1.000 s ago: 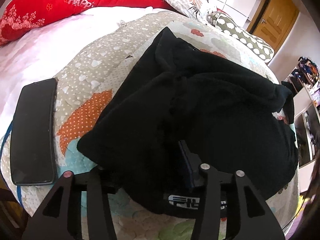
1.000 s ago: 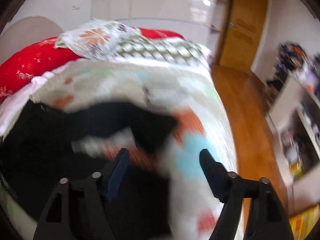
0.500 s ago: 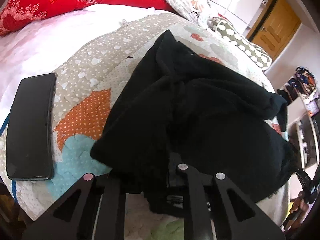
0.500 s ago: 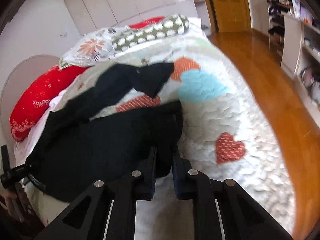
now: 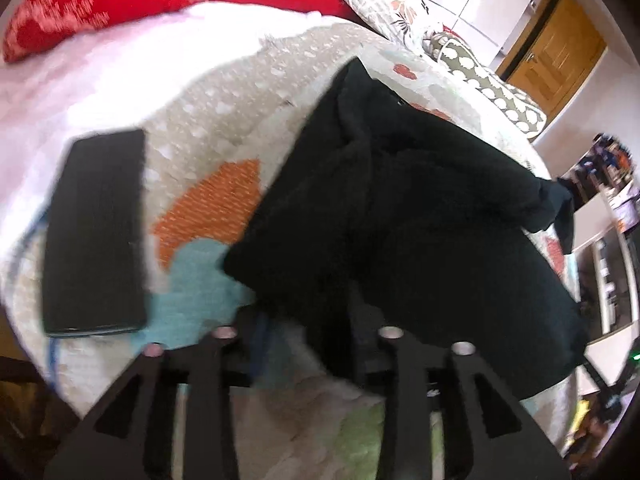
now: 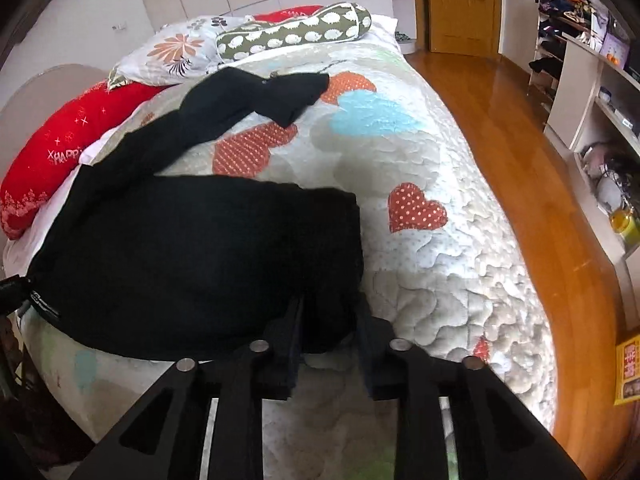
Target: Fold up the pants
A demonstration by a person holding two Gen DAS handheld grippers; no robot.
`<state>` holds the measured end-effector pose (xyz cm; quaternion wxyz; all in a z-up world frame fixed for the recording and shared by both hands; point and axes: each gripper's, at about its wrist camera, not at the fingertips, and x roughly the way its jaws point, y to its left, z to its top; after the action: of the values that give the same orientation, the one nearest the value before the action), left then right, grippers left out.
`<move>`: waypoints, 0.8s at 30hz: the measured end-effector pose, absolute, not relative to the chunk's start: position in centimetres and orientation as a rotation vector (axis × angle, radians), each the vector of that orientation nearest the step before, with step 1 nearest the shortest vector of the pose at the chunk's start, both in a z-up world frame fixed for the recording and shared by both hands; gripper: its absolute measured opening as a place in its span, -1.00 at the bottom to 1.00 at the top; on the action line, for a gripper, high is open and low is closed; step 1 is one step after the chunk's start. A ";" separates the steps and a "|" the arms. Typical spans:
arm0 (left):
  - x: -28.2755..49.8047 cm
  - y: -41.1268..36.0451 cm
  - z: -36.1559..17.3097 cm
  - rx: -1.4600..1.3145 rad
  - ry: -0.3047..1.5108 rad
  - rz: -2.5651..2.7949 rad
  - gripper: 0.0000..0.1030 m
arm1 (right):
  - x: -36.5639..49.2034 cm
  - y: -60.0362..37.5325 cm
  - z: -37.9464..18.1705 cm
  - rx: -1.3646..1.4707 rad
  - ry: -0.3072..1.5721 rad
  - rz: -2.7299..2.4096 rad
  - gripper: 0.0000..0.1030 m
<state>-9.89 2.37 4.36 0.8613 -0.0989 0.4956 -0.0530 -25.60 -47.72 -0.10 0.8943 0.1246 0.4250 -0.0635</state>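
Here black pants (image 6: 192,256) hide both right gripper (image 6: 326,314) fingertips.

Quilt (image 6: 432,264) as my landmark | pants (image 6: 192,256) on it | phone (image 5: 96,236) left of pants | pillows (image 6: 292,32) behind.

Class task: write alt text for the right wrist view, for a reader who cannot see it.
Black pants lie crumpled on a heart-patterned quilt, their near corner between the right claw's parted jaws. Pillows sit at the far end.
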 end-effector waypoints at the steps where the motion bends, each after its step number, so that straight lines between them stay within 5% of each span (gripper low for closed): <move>1: -10.2 2.6 5.0 -0.183 1.022 -0.087 -0.11 | -25.7 -47.8 0.5 0.254 0.875 -0.143 -0.30; 11: -10.4 2.1 8.4 -0.171 0.905 -0.103 0.19 | -23.0 -43.3 4.0 0.186 0.785 0.016 -0.18; 19: -7.0 2.1 2.4 -0.144 1.047 -0.012 0.19 | -18.2 -36.7 -1.3 0.101 0.908 0.182 -0.17; 24: -6.8 2.4 4.7 -0.130 1.016 -0.056 0.21 | -16.6 -37.0 1.6 0.076 0.884 0.223 -0.11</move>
<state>-6.85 2.37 4.72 0.8714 -0.0620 0.4859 -0.0270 -16.56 -36.98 1.62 0.8973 0.0368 0.4265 0.1076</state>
